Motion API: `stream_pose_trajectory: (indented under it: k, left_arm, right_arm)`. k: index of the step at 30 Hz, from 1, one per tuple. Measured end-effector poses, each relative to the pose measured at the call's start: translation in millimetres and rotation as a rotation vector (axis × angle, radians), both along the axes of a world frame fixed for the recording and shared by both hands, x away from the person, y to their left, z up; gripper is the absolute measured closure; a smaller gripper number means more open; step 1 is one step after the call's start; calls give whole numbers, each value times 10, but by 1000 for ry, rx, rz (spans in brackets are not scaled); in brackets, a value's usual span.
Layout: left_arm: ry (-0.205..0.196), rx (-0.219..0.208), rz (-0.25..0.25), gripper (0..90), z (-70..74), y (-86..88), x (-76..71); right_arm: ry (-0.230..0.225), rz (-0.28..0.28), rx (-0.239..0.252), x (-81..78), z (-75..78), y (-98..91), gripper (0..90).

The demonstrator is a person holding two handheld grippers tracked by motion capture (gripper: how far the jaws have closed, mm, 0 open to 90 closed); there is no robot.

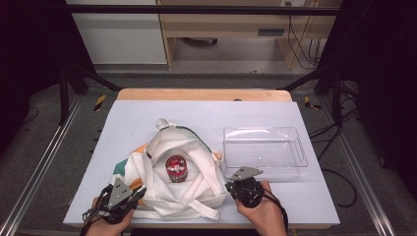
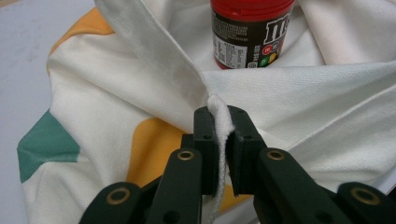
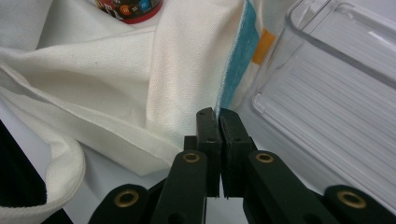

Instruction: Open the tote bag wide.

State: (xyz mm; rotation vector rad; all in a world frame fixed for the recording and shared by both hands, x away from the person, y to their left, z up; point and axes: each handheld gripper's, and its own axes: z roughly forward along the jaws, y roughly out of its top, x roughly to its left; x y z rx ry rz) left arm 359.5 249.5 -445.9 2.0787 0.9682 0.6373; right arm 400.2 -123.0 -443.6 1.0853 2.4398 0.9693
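The bag (image 1: 172,172) rim is pinched by the left gripper (image 2: 219,123) and the right gripper (image 3: 217,119), both closed on cloth; the candy jar (image 1: 176,168) inside the bag is not yet taken out.

I see a white-topped table (image 1: 147,118) with a bare wood strip along its far edge. Lying on it: white cloth bag (image 1: 196,152) with orange and teal patches, centre-near; clear plastic bin (image 1: 265,146) just right of the bag.

We see a white cloth bag (image 1: 172,172) holding a red-lidded jar (image 1: 176,168), each gripper at one near corner, clear tray (image 1: 265,147) beside
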Motion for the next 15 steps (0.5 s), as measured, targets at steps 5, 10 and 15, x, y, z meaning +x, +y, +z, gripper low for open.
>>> stream_pose_trajectory:
  k: [5,10,15]
  left_arm:
    - [-19,6,-5,834,57,-2,-52]
    - [22,56,-4,840,-31,-38,-42]
    - [40,66,-10,838,-88,-37,-34]
  right_arm:
    - [-5,-4,1,-66,42,-62,893]
    - [17,2,-15,-40,-63,-54,893]
    - [19,3,1,-25,-106,-54,889]
